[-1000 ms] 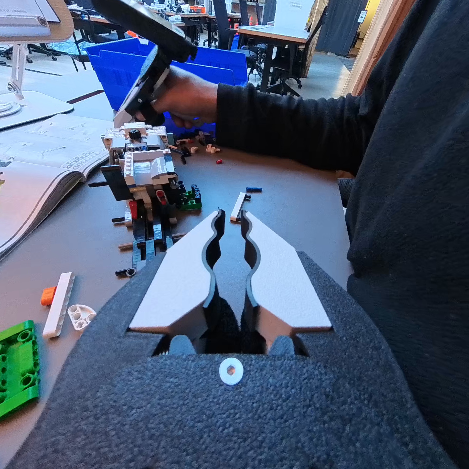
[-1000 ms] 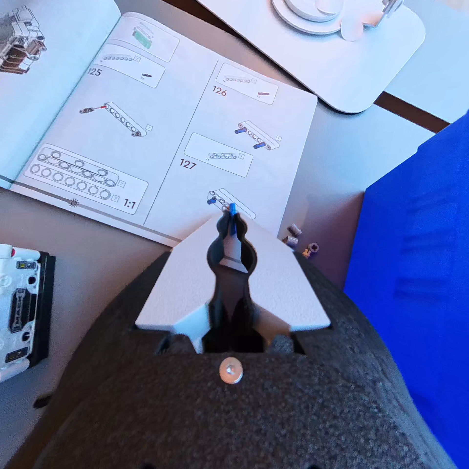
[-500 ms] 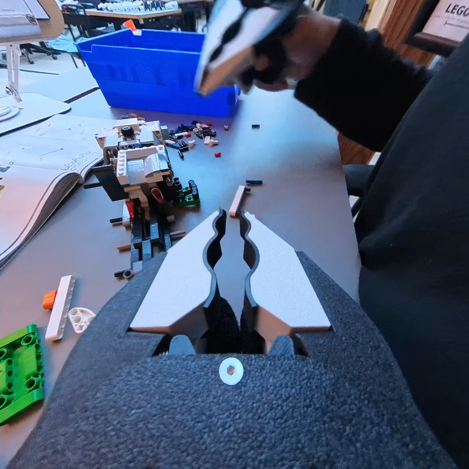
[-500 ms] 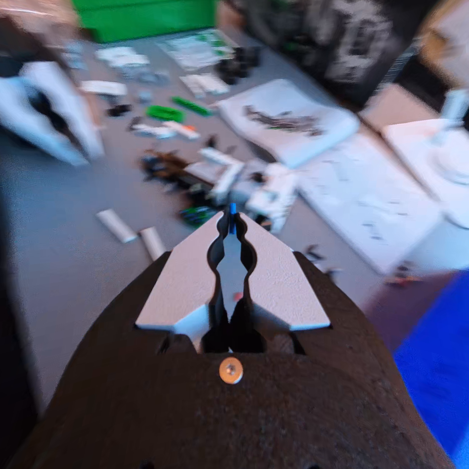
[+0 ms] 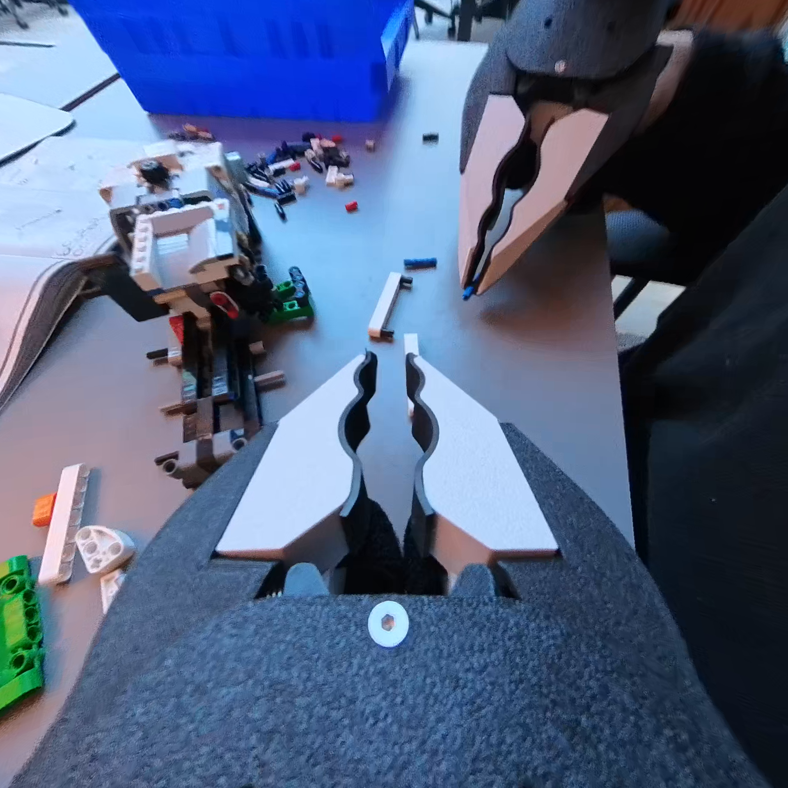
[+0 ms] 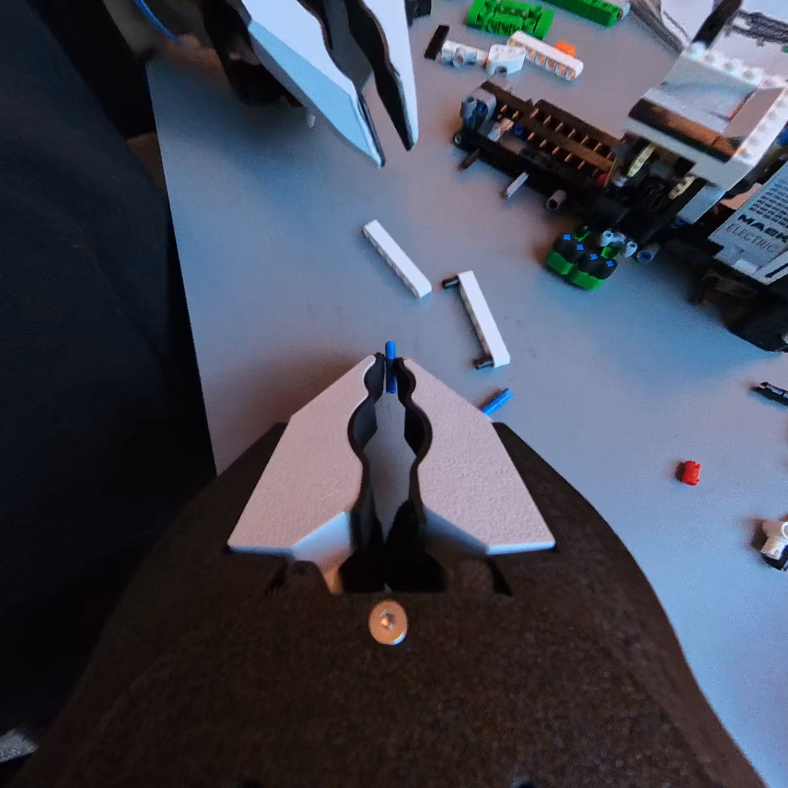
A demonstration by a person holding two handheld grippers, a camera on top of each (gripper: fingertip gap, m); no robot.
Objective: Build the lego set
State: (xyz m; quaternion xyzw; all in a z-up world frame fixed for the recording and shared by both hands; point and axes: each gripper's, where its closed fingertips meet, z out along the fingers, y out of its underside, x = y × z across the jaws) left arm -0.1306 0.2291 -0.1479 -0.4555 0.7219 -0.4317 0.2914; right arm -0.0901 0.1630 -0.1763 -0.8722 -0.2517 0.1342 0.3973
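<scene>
The right gripper (image 6: 387, 362), its jaws pinched on a small blue pin (image 6: 389, 366), has swung away from the open instruction booklet (image 5: 38, 239), where it hung a second earlier, and now points steeply down at the grey table (image 5: 533, 383) near its front edge, the pin's tip just above the surface in the left wrist view. That sweep appears to carry the pin to the two white beams lying there: a bare white beam (image 6: 396, 258) and, just beside it, a white beam with black pins (image 6: 484, 317) at both ends, so the likely next step is seating the blue pin in one of them (which hole cannot be told from here). A second blue pin (image 6: 496, 401) lies loose on the table close to the right gripper's fingers. The left gripper (image 5: 390, 358) has barely shifted over the same second; it sits low and roughly level with its jaws apart and nothing between them, the bare beam partly hidden behind its right finger. The half-built truck model (image 5: 183, 239) stands untouched to the left, with a scatter of small loose parts (image 5: 307, 166) before the blue bin (image 5: 256, 55). A dark sleeve (image 5: 703, 170) fills the right of the frame.
</scene>
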